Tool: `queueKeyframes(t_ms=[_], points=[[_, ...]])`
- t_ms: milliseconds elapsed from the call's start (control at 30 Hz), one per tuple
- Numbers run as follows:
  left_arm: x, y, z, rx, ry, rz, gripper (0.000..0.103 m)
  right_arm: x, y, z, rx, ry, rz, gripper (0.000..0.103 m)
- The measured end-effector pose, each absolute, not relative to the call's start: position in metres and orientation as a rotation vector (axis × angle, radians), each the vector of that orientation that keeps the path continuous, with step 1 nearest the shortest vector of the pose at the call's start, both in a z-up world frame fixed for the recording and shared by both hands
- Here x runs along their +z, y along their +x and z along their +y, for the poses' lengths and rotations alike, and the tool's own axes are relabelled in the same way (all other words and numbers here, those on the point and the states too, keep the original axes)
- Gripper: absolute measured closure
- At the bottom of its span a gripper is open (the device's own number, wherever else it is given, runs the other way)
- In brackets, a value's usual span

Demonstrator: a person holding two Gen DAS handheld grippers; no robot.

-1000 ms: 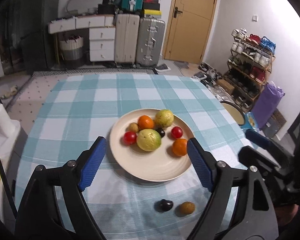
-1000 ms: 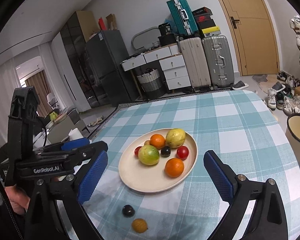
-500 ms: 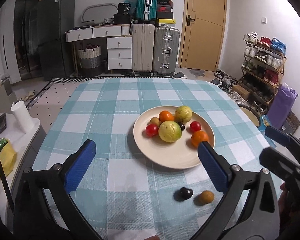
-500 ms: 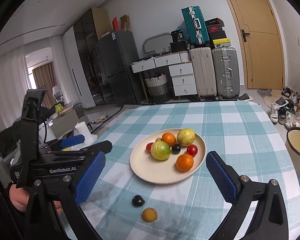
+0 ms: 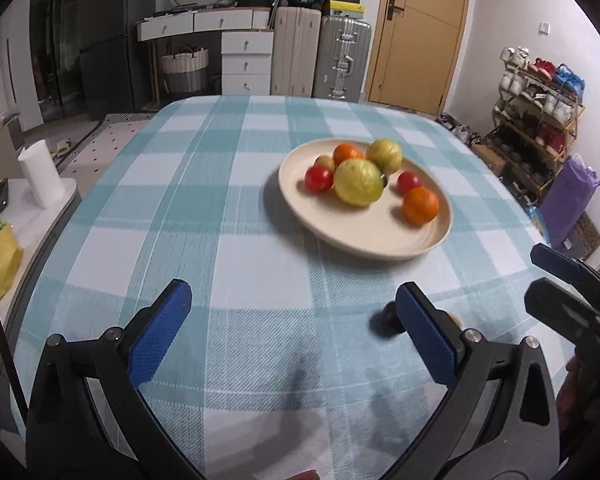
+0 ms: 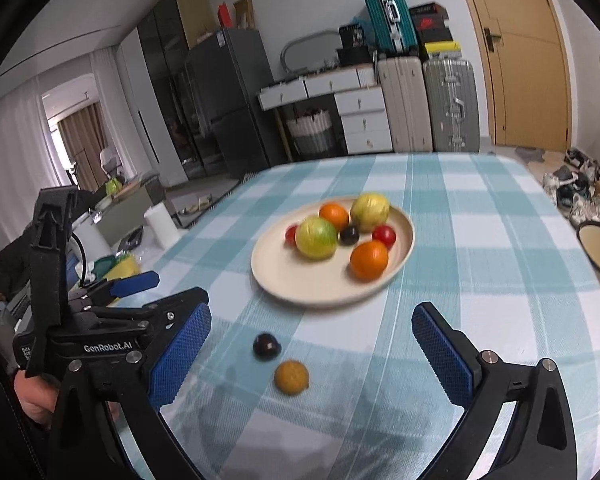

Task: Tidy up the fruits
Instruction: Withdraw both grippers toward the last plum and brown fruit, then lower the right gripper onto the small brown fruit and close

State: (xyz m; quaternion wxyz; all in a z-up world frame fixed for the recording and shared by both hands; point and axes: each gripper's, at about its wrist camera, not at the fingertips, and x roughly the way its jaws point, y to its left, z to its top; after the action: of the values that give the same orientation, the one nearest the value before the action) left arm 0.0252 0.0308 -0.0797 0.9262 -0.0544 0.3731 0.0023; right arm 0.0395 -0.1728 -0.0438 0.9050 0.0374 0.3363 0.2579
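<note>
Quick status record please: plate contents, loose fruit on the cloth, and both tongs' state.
plate: cream, on the checked tablecloth
on plate: two yellow-green fruits, two oranges, two red fruits, one dark fruit, one small tan fruit
loose on cloth: dark plum and small brown-orange fruit, side by side, near side of the plate
left tongs: open, have just been opening, nothing between them
right tongs: open, empty, both loose fruits ahead between the fingers
</note>
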Motion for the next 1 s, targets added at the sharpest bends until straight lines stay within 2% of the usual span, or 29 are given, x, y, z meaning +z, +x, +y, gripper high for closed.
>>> queueKeyframes(t_ms=[600,667,733,800,900,967,1000], points=[[-0.107,0.022,0.046,0.004,-0.164,0.829,0.001,-0.088,0.04,-0.15,0.573,0.022,0.864,0.003],[-0.109,0.023,0.048,0.001,-0.168,0.835,0.001,-0.09,0.039,-0.146,0.576,0.008,0.869,0.011],[-0.11,0.024,0.048,-0.004,-0.174,0.84,0.001,-0.093,0.04,-0.143,0.582,0.001,0.89,0.024],[-0.11,0.023,0.049,-0.011,-0.176,0.835,0.001,-0.097,0.042,-0.141,0.585,-0.002,0.91,0.032],[-0.109,0.022,0.048,-0.022,-0.175,0.829,0.001,-0.1,0.042,-0.14,0.606,0.008,0.927,0.05],[-0.109,0.023,0.047,-0.022,-0.173,0.832,0.001,-0.102,0.042,-0.138,0.611,0.002,0.935,0.054],[-0.11,0.024,0.047,-0.025,-0.174,0.836,0.001,-0.103,0.042,-0.137,0.61,-0.001,0.938,0.06]])
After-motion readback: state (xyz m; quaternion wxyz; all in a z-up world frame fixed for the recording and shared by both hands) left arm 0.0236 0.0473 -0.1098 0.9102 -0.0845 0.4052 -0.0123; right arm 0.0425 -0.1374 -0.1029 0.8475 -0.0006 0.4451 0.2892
